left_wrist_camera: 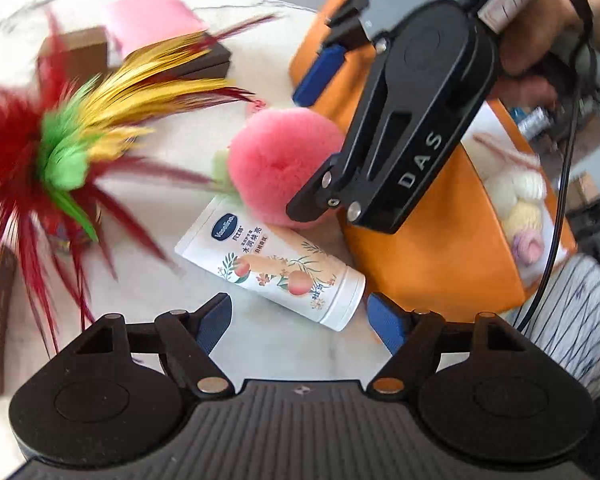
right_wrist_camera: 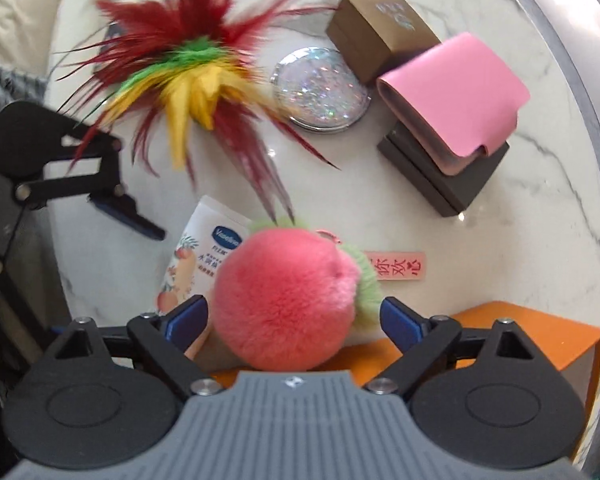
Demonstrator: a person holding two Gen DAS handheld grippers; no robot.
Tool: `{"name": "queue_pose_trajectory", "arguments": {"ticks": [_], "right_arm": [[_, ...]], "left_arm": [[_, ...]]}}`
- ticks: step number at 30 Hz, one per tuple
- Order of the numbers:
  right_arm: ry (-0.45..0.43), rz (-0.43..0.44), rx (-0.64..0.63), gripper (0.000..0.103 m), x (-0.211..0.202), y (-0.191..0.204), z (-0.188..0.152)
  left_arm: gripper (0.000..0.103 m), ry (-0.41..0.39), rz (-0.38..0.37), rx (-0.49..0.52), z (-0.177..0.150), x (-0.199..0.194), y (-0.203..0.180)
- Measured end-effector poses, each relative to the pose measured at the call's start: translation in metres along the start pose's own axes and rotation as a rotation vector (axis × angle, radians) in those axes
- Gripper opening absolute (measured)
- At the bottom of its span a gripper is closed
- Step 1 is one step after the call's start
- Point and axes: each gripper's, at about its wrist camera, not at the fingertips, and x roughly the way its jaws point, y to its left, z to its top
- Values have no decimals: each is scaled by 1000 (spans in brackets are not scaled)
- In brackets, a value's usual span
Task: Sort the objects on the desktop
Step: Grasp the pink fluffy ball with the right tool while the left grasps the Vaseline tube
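A fluffy pink peach toy (right_wrist_camera: 284, 300) with green leaves sits between the open fingers of my right gripper (right_wrist_camera: 294, 320), by the orange box (right_wrist_camera: 540, 340); I cannot tell whether the pads touch it. It also shows in the left wrist view (left_wrist_camera: 280, 164). A white Vaseline tube (left_wrist_camera: 276, 268) lies on the marble table just ahead of my left gripper (left_wrist_camera: 300, 320), which is open and empty. The tube also shows in the right wrist view (right_wrist_camera: 204, 252). A red, green and yellow feather shuttlecock (right_wrist_camera: 192, 68) lies further back.
A round glitter mirror (right_wrist_camera: 320, 92), a brown box (right_wrist_camera: 380, 28), a pink wallet (right_wrist_camera: 456, 96) on a dark box (right_wrist_camera: 440, 184) and a pink paper tag (right_wrist_camera: 396, 266) lie on the marble table (right_wrist_camera: 500, 240). The orange box holds plush toys (left_wrist_camera: 520, 204).
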Motion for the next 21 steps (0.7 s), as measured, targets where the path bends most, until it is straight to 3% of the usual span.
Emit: {"name": "queue_pose_trajectory", "arguments": {"ticks": [4,7,13,17,21], "right_arm": [[32,28,208,93,13,-15,7],[53,11,285,92,19,-20,11],[113,-54,276,90,28,-7,13],[103,-44,306,86,28,-9,12],[104,-58,306,67,27,-11,7]], "left_arm": [[89,-26,-16,-293,-7,2,14],[90,-77,41,-445,-7,0,14],[90,-29,291,-472,15,14,-23],[89,-30,403,-535,24,20,-34],[88,-19,514,-545,30,26,-44]]}}
